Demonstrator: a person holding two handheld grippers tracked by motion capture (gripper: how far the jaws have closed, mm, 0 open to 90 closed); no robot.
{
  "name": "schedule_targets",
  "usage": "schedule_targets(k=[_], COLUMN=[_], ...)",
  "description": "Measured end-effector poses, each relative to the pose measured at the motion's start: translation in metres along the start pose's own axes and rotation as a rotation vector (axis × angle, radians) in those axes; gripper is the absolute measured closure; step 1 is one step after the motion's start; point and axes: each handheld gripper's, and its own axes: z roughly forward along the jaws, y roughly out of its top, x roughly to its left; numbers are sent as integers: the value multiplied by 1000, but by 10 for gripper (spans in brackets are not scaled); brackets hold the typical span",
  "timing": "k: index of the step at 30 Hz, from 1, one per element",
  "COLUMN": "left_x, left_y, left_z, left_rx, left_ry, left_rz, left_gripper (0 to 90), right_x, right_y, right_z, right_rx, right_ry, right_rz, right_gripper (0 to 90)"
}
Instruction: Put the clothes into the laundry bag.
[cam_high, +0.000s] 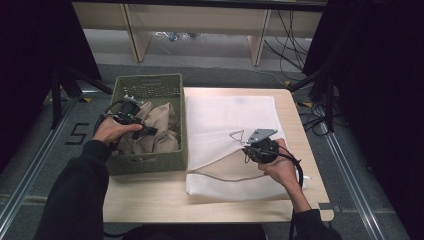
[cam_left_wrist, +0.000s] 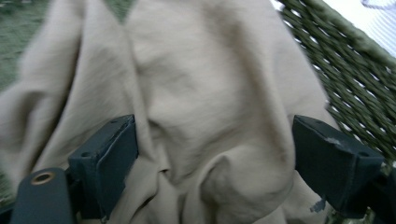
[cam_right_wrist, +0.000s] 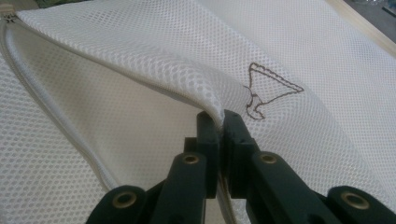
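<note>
On the worktop (cam_high: 150, 200) a green woven basket (cam_high: 146, 88) sits at the left, with a beige garment (cam_high: 160, 127) bunched up inside it. The left gripper (cam_high: 131, 119) hangs over that cloth with its fingers (cam_left_wrist: 105, 161) spread wide, the crumpled fabric lying between them but not pinched. Beside the basket lies a white mesh laundry bag (cam_high: 230, 115), spread flat. The right gripper (cam_right_wrist: 220, 122) has its fingers (cam_right_wrist: 208, 140) clamped tight on the bag's upper edge by the zip, lifting that layer off the lower one, close to a small brown stitched emblem (cam_right_wrist: 264, 88).
</note>
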Motion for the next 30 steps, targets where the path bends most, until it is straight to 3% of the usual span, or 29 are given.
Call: schedule_targets(k=[3,8,9,13,14,16,19,20,23,25,26,27,28,30], left_x=[-1,-7,-9,-13,-16,-18,-16,-15,-17,-17,-16,-14,-12,-8], left_y=[1,0,0,-1,-2,-2,-2,-2,-1,1,1,1,-1,-3], left_z=[7,21,25,36,40,43,43,44,41,35,32,28,28,24], left_rx=[47,73,59,120,115,139,135,124,117,88,65,53,9,50], left_ry=[-6,41,56,76,90,106,120,129,157,197,244,265,270,221], left_rz=[29,65,58,114,112,153,136,112,122,120,130,139,105,92], left_gripper=[150,112,112,31,3,0,0,0,11,59,133,203,143,140], right_x=[1,1,0,1,1,1,1,1,1,1,1,1,1,1], right_y=[0,0,-1,0,-1,-1,-1,-1,-1,-1,-1,-1,-1,-1], right_z=[1,2,1,2,2,1,1,1,1,2,1,2,2,2], right_rx=[1,-9,-10,-6,-8,-7,-8,-8,-4,-7,-4,-2,-1,1], right_ry=[3,-1,-1,1,-3,0,0,0,-2,0,-3,2,3,3], right_rz=[-1,-15,-15,-17,-21,-20,-18,-19,-10,-19,-13,-5,-7,-16], right_gripper=[872,873,873,873,873,873,873,873,872,872,872,872,872,872])
